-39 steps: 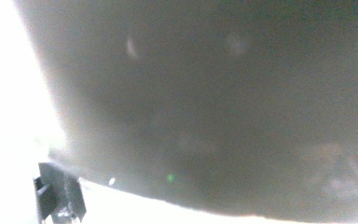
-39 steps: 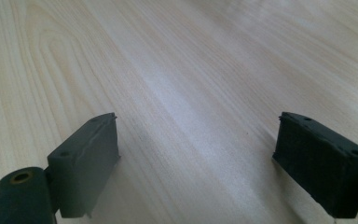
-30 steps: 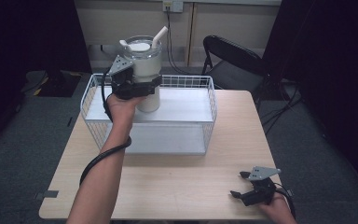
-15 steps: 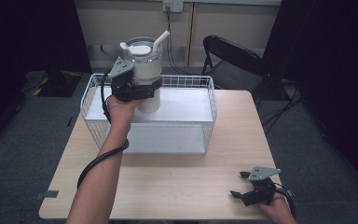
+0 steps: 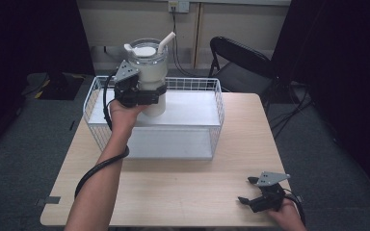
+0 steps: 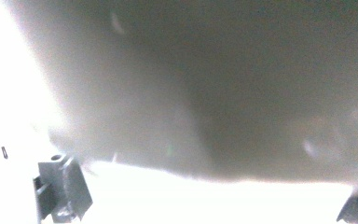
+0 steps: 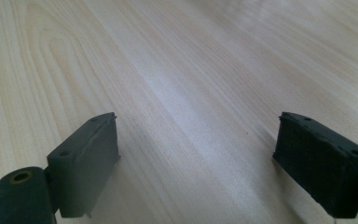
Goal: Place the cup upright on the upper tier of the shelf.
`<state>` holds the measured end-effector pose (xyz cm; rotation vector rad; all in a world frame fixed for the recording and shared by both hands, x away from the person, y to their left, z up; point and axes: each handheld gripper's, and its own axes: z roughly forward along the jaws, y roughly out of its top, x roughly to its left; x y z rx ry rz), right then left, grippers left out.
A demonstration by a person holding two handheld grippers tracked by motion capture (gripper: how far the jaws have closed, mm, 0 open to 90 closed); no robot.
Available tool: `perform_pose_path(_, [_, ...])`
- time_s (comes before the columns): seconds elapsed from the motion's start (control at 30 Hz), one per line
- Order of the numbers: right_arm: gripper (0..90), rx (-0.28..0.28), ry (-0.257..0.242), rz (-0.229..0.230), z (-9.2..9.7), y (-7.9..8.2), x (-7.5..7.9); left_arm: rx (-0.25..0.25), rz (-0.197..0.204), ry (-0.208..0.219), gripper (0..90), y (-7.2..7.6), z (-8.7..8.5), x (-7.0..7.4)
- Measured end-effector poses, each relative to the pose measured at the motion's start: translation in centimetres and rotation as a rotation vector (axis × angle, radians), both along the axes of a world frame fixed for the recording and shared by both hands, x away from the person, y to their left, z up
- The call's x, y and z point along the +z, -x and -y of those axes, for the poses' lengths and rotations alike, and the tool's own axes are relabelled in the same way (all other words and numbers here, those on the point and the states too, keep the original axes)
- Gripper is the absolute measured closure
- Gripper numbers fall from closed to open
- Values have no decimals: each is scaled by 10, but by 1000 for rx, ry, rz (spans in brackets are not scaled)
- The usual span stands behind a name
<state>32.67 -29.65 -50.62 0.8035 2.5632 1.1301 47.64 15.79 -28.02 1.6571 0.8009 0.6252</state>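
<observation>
The white tumbler [image 5: 149, 72], with its clear lid and a white straw [image 5: 166, 42] slanting out of the top, is held upright above the back left part of the wire basket [image 5: 219, 103], its base near the basket's white floor. The left gripper [image 5: 142, 95] pinches the tumbler low on its body, 1 jaw on each side, which keeps the lid and straw clear and the cup level; in the left gripper view the tumbler's pale wall [image 6: 205, 84] looms close and blurred between the 2 jaw tips. Judging by this, the cup is either being lowered into the basket or lifted out of it; which, I cannot tell. The right gripper [image 5: 250, 191] rests idle on the near right corner of the table [image 5: 183, 192], well apart from the basket, jaws spread with bare wood between them [image 7: 191, 116]. The table is pale wood grain, standing on grey carpet; behind it are a black folding chair [image 5: 238, 60], a beige wall with a socket, and dark curtains at both sides.
</observation>
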Motion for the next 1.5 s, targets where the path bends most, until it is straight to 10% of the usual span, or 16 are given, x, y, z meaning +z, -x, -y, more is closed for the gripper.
perform_pose_path(1.5, [127, -2, 0, -2, 0, 0, 0, -71, -121, -63, 153, 65, -35, -6])
